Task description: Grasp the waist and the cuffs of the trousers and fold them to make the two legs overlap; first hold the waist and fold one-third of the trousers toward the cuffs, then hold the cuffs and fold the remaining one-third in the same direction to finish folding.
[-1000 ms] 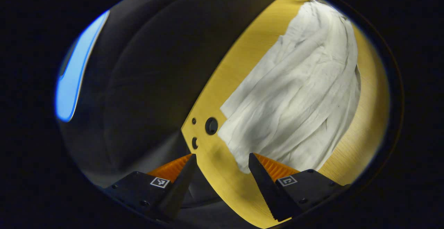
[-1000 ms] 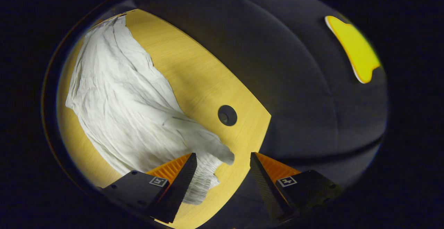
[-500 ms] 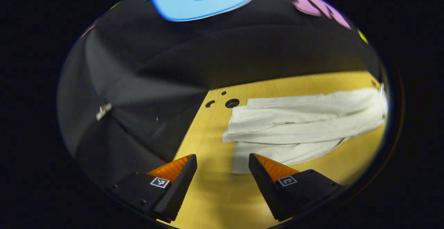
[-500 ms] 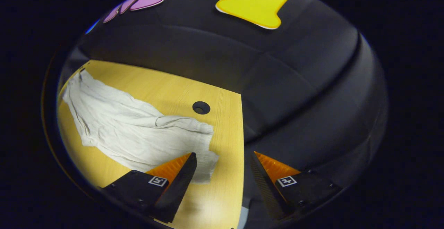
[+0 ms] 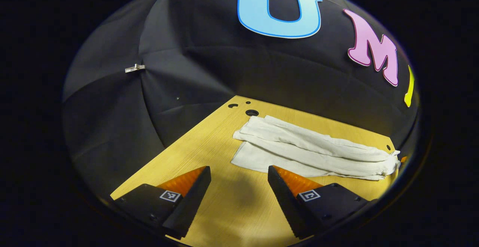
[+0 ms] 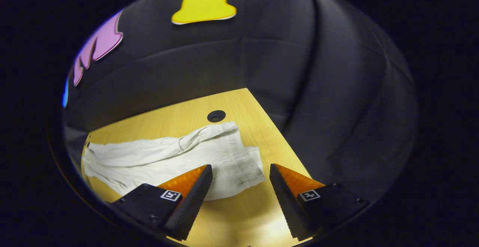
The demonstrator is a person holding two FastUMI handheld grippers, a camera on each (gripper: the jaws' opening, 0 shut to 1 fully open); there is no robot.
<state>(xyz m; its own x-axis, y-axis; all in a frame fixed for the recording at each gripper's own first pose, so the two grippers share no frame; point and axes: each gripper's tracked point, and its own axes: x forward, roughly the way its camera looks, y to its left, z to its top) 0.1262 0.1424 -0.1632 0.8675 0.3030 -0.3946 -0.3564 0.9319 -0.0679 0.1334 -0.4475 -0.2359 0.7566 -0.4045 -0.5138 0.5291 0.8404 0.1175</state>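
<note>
White trousers point(image 5: 310, 151) lie stretched out on the yellow wooden table point(image 5: 209, 153), legs side by side and partly overlapping. In the left gripper view the cuffs are nearest, just ahead of my left gripper point(image 5: 239, 191), which is open and holds nothing. The right gripper view shows the gathered waist point(image 6: 243, 161) of the trousers point(image 6: 168, 159) lying just in front of my right gripper point(image 6: 241, 189). That gripper is open too, with the waist edge just beyond its fingertips.
The table point(image 6: 179, 118) has a round cable hole point(image 6: 216, 115) near the waist end and another hole point(image 5: 252, 112) beside the cuffs. Black cloth walls close in behind both table ends. Bare wood lies in front of each gripper.
Both views have swung from a steep, tilted look down on the cloth to a level, lower look along the table. The trousers lie unmoved; both grippers stay open.
</note>
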